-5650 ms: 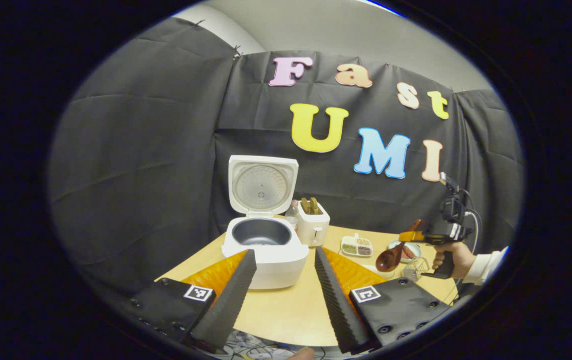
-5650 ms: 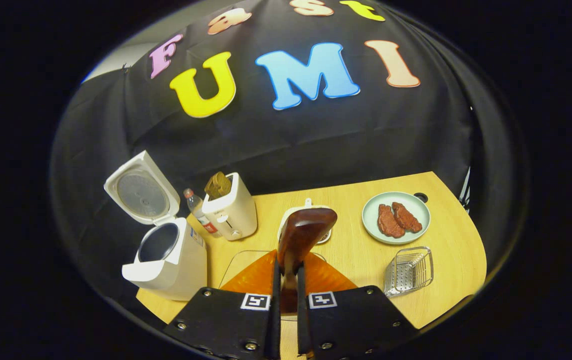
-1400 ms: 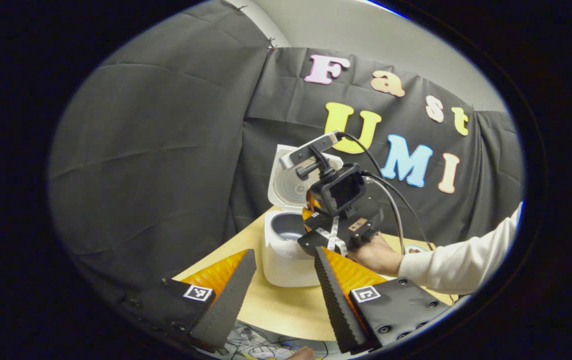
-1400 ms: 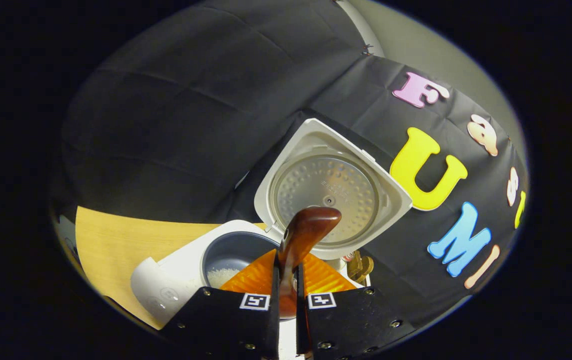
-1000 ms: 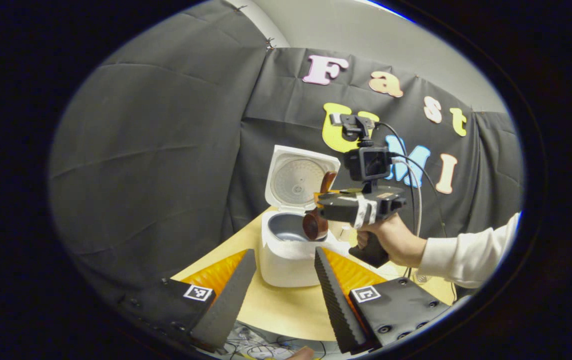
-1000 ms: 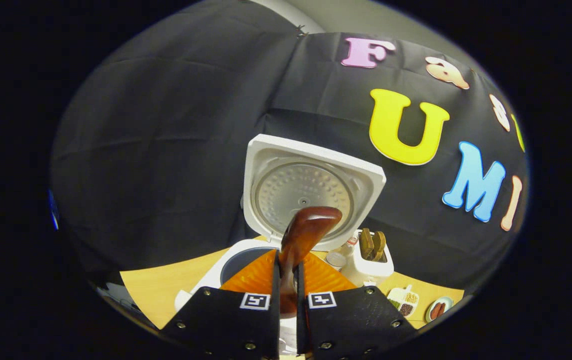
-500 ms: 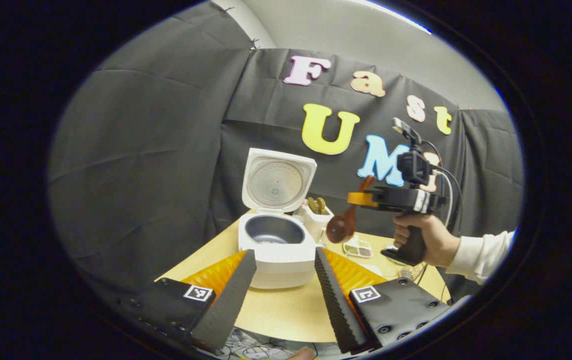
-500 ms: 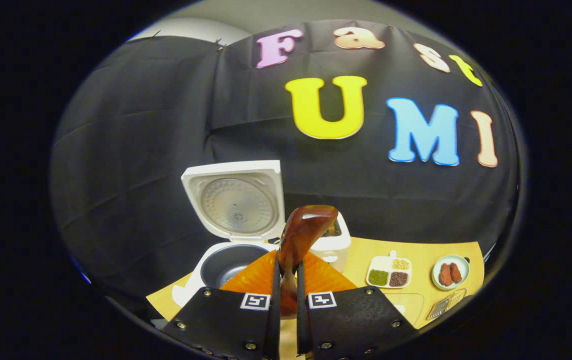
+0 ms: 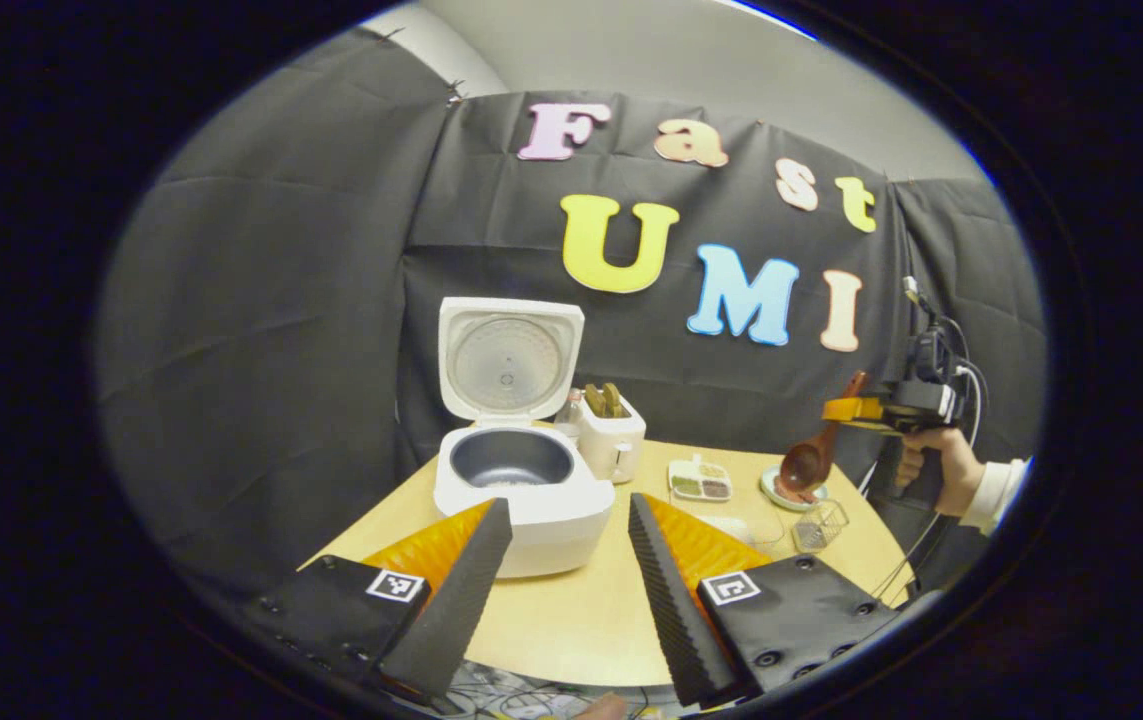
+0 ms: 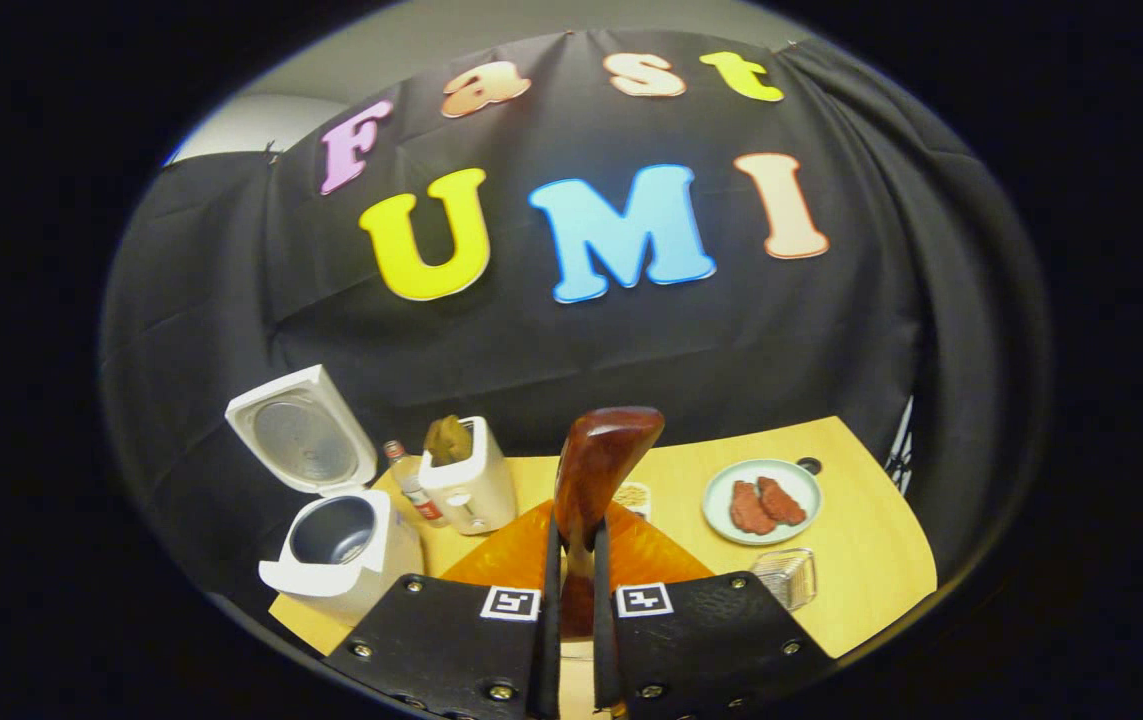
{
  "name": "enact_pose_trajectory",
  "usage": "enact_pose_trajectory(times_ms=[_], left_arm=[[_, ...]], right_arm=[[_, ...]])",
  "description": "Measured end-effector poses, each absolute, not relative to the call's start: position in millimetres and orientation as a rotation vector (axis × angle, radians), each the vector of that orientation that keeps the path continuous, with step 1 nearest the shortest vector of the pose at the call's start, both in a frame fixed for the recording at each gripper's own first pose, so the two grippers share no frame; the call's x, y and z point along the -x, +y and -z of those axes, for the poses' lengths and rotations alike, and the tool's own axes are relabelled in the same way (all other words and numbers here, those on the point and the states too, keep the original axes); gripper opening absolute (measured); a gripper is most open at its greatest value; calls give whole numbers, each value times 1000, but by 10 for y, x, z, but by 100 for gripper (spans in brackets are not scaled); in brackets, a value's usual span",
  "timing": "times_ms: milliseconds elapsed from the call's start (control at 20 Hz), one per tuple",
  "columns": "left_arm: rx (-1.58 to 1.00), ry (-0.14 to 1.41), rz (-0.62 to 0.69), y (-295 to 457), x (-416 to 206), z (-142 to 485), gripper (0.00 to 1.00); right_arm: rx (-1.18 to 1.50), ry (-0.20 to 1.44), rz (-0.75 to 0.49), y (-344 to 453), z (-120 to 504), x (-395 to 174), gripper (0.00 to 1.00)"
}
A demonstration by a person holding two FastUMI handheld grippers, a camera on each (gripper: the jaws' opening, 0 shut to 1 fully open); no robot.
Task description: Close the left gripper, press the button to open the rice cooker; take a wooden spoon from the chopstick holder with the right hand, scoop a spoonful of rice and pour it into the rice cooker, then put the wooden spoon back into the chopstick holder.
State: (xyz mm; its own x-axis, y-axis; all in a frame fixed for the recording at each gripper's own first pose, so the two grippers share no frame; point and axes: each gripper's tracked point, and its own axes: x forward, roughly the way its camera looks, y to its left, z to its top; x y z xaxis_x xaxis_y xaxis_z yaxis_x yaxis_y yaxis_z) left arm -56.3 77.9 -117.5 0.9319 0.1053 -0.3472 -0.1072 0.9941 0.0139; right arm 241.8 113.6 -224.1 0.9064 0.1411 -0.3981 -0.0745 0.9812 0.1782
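Step in hand, as judged: return of the spoon (image 10: 599, 470) to the holder (image 10: 784, 577); rice already lies in the cooker (image 9: 521, 480) pot, and the lid stands up.

Right hand-held gripper (image 10: 571, 600): clamped on the spoon handle, both fingers pressing it. In the right gripper view the bowl projects up and forward from between the fingers. In the left gripper view the same gripper (image 9: 856, 410) is held high at the right end of the surface (image 9: 581, 620), gripped by a hand (image 9: 941, 460), with the spoon (image 9: 811, 455) bowl hanging down above the plate (image 9: 776, 492) area.

Left hand-held gripper (image 9: 563, 560): fingers apart, holding nothing, low at the near edge of the surface facing the cooker. It is well apart from the work.

Holder: a small wire basket on the surface, near the plate and towards the near right edge (it appears to lie low and tilted; its opening cannot be made out for certain).

Recommendations:
- Bring the spoon over the holder before descending, keeping clear of the plate beside it.
- Turn the wrist so the spoon enters along the holder's opening, not across its rim; the basket looks light and may slide or tip if struck.
- Lower until the spoon is borne by the basket, then part the fingers and withdraw straight.
- Keep the left gripper parked.
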Motion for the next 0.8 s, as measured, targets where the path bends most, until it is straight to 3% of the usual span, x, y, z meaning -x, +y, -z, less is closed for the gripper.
enact_pose_trajectory(times_ms=[100, 150, 250, 400, 800], left_arm=[[39, 362, -102, 662, 576, 1196, 85], [60, 375, -106, 597, 588, 1230, 80], [69, 404, -124, 488, 617, 1255, 85], [64, 429, -151, 400, 646, 1258, 86], [12, 492, -263, 321, 792, 1313, 86]], right_arm=[[-177, 430, -79, 713, 2316, -2419, 13], [-185, 433, -65, 533, 2356, -2437, 13], [-202, 444, -43, 205, 2471, -2463, 13], [-227, 466, -14, -182, 2702, -2539, 13], [-331, 555, 11, -605, 3632, -2815, 14]])
